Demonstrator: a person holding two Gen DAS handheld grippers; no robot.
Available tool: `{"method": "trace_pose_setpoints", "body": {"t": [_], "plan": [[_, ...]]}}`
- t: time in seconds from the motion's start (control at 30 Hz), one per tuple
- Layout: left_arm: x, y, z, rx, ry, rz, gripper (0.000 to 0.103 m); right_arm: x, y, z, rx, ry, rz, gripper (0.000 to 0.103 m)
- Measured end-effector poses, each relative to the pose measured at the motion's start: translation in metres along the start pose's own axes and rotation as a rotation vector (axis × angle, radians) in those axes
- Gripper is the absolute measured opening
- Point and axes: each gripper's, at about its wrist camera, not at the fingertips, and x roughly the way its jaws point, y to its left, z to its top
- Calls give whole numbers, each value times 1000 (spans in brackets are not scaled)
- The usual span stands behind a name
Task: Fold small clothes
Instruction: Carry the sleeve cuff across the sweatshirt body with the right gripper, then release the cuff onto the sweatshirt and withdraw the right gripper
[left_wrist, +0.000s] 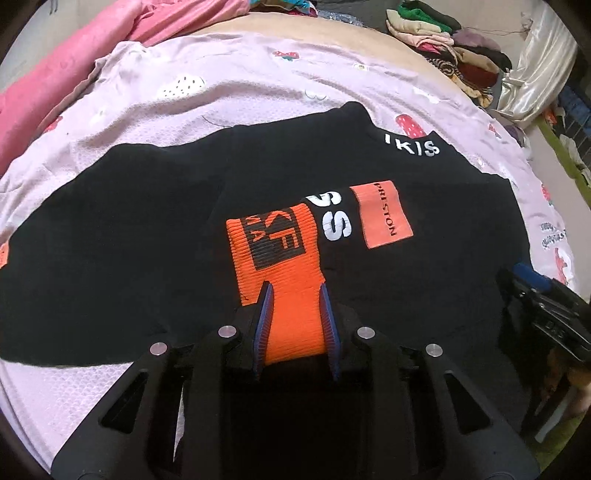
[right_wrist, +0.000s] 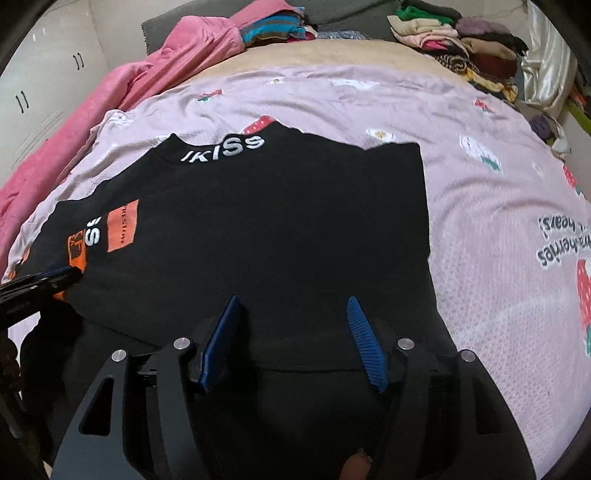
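Black cotton top (left_wrist: 110, 229) with white lettering spread flat on pink strawberry-print bedsheet (left_wrist: 258, 92); left gripper (left_wrist: 295, 291) slightly parted around orange ribbed cuff (left_wrist: 291, 291), pads not pressing; right gripper (right_wrist: 293, 306) open above black hem.

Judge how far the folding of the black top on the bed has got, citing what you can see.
Done: the black top lies flat on the pink bedsheet, one sleeve folded across so its orange cuff rests on the body. In hand: the left gripper straddles that cuff, jaws slightly apart; the right gripper hovers open over the hem. Left: the remaining folds.
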Motion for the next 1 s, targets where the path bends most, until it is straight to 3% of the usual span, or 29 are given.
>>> {"method": "trace_pose_setpoints", "body": {"t": [0.07,0.2,0.3,0.4,0.47,0.63,1.0], "plan": [[-6,0,0,2,-11,2,30,-5,0,-1,3,-13,7,62],[-17,1,-1,-6,-28,1,33,-17,4,-3,-2,-43,29,68],[-27,-2,-3,0,-47,2,43,-25,10,-4,-10,-64,38,79],[-36,-3,-5,1,-67,7,57,-34,17,-5,-16,-87,38,88],[-43,-2,-7,3,-83,15,72,-42,22,-4,-22,-109,36,92],[-56,6,-12,-7,-109,45,89,-55,35,-3,-40,-150,42,98],[-84,50,-32,-79,-154,102,92,-78,87,0,-98,-220,81,99]]}}
